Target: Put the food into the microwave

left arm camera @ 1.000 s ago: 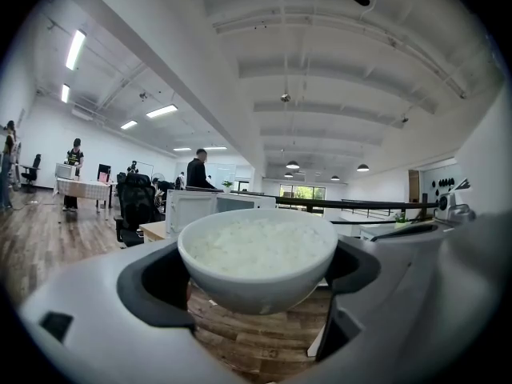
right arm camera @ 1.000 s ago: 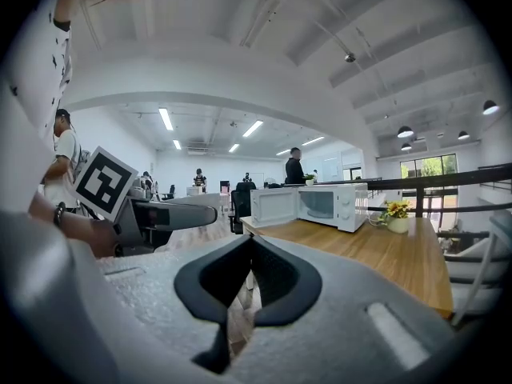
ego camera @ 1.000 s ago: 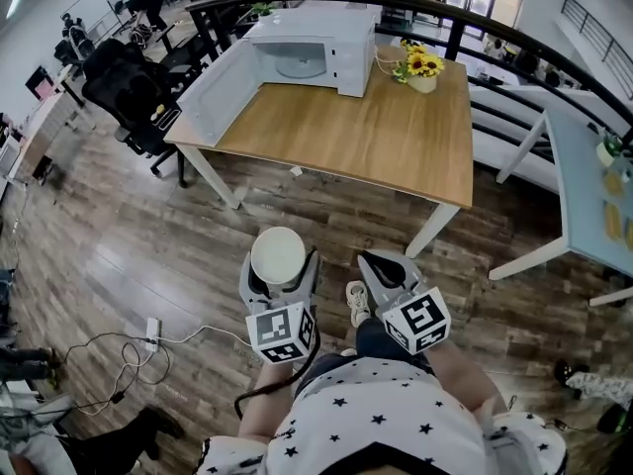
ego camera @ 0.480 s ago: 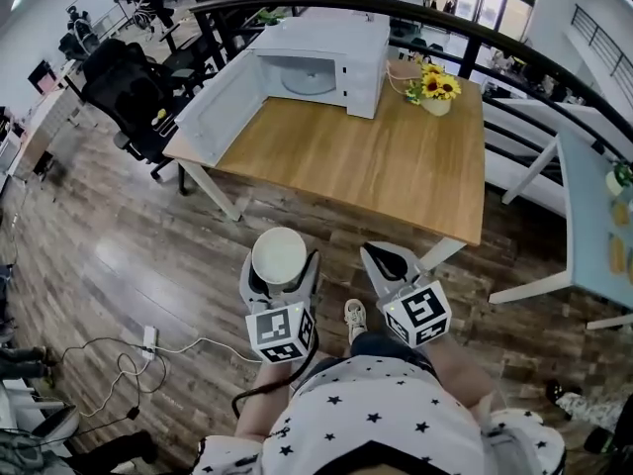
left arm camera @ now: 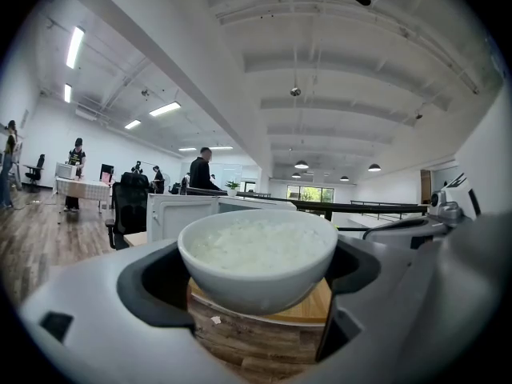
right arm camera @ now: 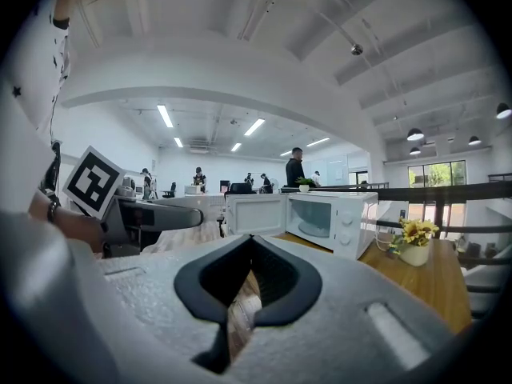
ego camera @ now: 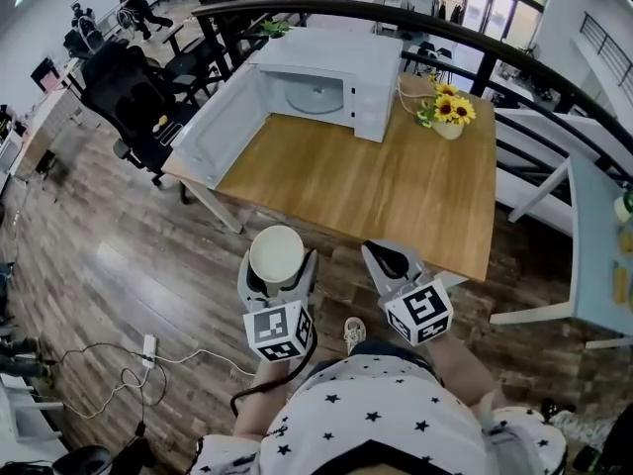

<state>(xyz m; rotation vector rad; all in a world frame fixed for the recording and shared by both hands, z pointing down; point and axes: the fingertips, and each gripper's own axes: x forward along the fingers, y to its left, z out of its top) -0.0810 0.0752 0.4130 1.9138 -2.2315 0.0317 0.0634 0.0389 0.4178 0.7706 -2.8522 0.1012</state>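
A white bowl of rice point(ego camera: 278, 254) point(left arm camera: 256, 254) sits clamped between the jaws of my left gripper point(ego camera: 279, 277), held over the wooden floor just short of the table. The white microwave point(ego camera: 324, 82) point(right arm camera: 314, 221) stands at the table's far left corner with its door point(ego camera: 220, 110) swung wide open to the left and its glass turntable point(ego camera: 314, 94) bare. My right gripper point(ego camera: 392, 264) point(right arm camera: 240, 310) hangs beside the left one, jaws together and nothing between them.
The wooden table point(ego camera: 376, 176) lies ahead, its near edge close to both grippers. A pot of sunflowers point(ego camera: 445, 115) point(right arm camera: 413, 242) stands right of the microwave. A black office chair point(ego camera: 129, 92) sits left of the table. A white bench point(ego camera: 549, 181) is on the right, and cables point(ego camera: 148, 349) trail over the floor.
The table and microwave have drawn nearer and lower in the head view as the person walks toward them. Both grippers hold the same pose, bowl still gripped.
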